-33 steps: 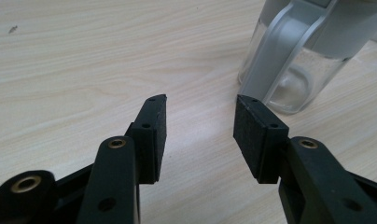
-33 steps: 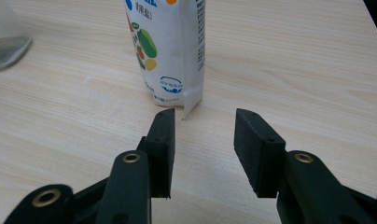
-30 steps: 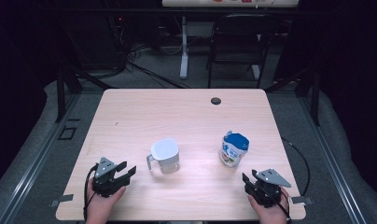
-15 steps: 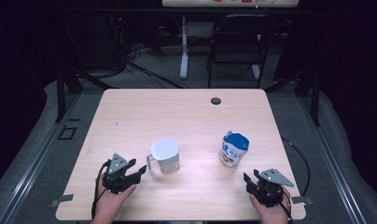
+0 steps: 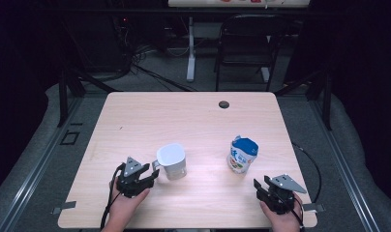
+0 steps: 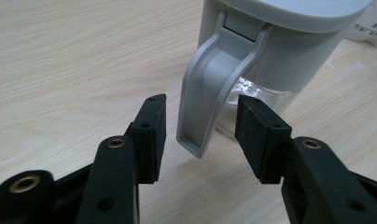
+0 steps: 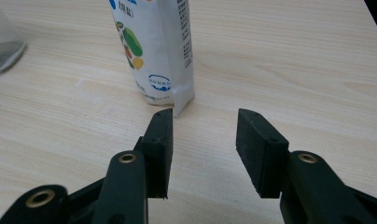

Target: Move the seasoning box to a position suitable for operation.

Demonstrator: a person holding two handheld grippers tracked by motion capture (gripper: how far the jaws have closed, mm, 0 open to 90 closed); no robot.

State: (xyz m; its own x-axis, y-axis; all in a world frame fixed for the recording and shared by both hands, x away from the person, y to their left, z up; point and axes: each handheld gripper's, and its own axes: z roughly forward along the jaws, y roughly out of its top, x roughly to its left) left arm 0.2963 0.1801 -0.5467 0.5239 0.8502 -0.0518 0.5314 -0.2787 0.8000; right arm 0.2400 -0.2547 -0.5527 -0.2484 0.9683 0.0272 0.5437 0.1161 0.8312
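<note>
A white-lidded jug (image 5: 172, 161) with a clear lower body stands near the table's front middle. Its grey handle (image 6: 210, 88) hangs between the open jaws of my left gripper (image 6: 200, 133), which is not closed on it. In the high view the left gripper (image 5: 147, 175) sits just left of the jug. A white and blue standing pouch (image 5: 242, 154) with printed fruit is to the right. My right gripper (image 5: 262, 189) rests open near the front right edge, a short way in front of the pouch (image 7: 154, 51), with nothing between its fingers (image 7: 203, 149).
The wooden table (image 5: 193, 121) has a dark cable hole (image 5: 224, 104) at its far side. A black chair (image 5: 244, 46) and a desk leg stand beyond the table. Cables trail from both grippers off the front edge.
My left gripper has moved right and forward until its open jaws straddle the jug's handle. The right gripper, jug and pouch have stayed put.
</note>
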